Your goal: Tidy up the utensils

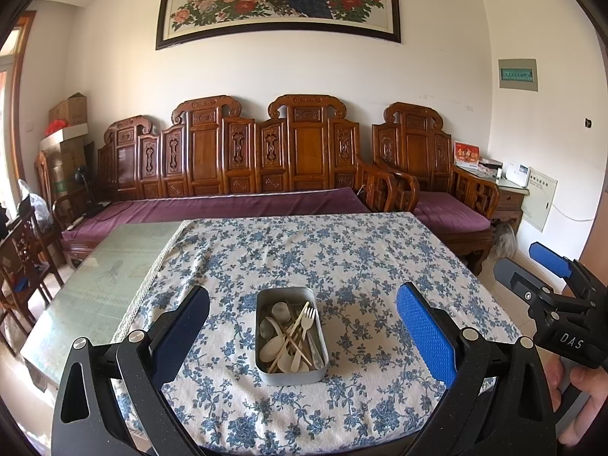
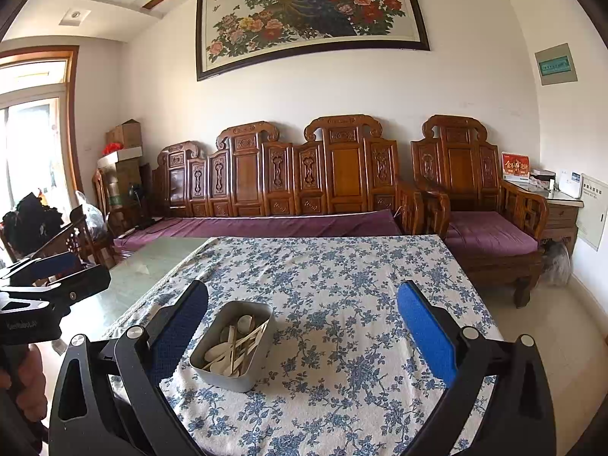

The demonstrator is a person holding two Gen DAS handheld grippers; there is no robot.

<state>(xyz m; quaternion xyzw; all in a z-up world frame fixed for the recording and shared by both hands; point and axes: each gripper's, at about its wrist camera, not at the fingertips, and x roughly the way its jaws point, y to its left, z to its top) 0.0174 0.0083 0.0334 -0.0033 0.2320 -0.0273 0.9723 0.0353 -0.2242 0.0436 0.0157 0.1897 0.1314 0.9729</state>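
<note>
A grey metal tin (image 1: 290,376) sits on the blue floral tablecloth (image 1: 342,258), holding white spoons, a white fork (image 1: 306,323) and several wooden sticks. My left gripper (image 1: 303,326) is open and empty, raised above the table with the tin between its fingers in view. My right gripper (image 2: 303,326) is open and empty, above the table; the tin (image 2: 231,378) lies toward its left finger. The right gripper also shows at the right edge of the left wrist view (image 1: 532,269), open. The left gripper shows at the left edge of the right wrist view (image 2: 57,269).
The cloth covers the right part of a glass-topped table (image 1: 110,277); bare glass lies to the left. A carved wooden sofa (image 1: 243,159) with purple cushions stands behind the table, an armchair (image 1: 437,174) to its right. Wooden chairs (image 1: 22,266) stand at the left.
</note>
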